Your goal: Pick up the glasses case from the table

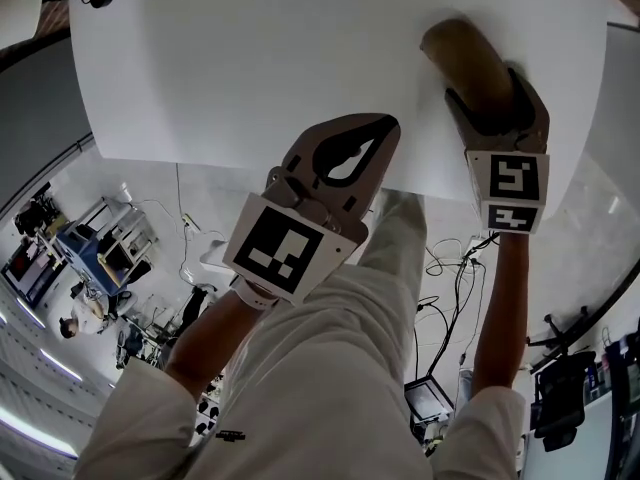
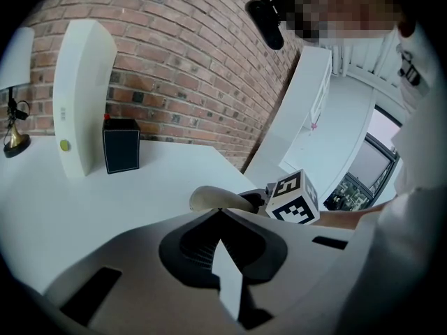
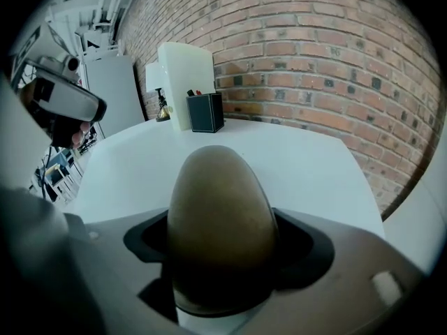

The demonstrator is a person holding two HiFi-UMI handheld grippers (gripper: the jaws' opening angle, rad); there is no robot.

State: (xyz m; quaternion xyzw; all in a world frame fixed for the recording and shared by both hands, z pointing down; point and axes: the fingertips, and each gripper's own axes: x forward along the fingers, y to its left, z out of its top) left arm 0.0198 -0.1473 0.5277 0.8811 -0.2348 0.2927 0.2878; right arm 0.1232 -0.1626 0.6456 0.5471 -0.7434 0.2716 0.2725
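I count one glasses case (image 3: 220, 215), brown and egg-shaped from my end. There are two hand-held grippers and one white table (image 1: 250, 58). At the table's far side, against the brick wall (image 3: 314, 61), stand one black pen holder (image 3: 204, 112), one tall white rounded panel (image 2: 84, 96) and one small lamp (image 2: 14, 138) with a brass-coloured base.

The right gripper (image 1: 498, 116) has its jaws spread wide and set on the glasses case. In the right gripper view the case fills the gap between them, with both of its sides against the dark inner faces. Its rounded end sticks out past the jaw tips toward the wall. In the head view the case sits near the table's right-hand edge, on the near part of the top. I cannot tell whether it rests on the surface or is just off it.

The left gripper (image 2: 220, 213) has its jaw tips together and nothing between them; only the bare table shows through the opening behind the tips. It sits over the near edge of the table, just left of the right gripper and clear of the case.
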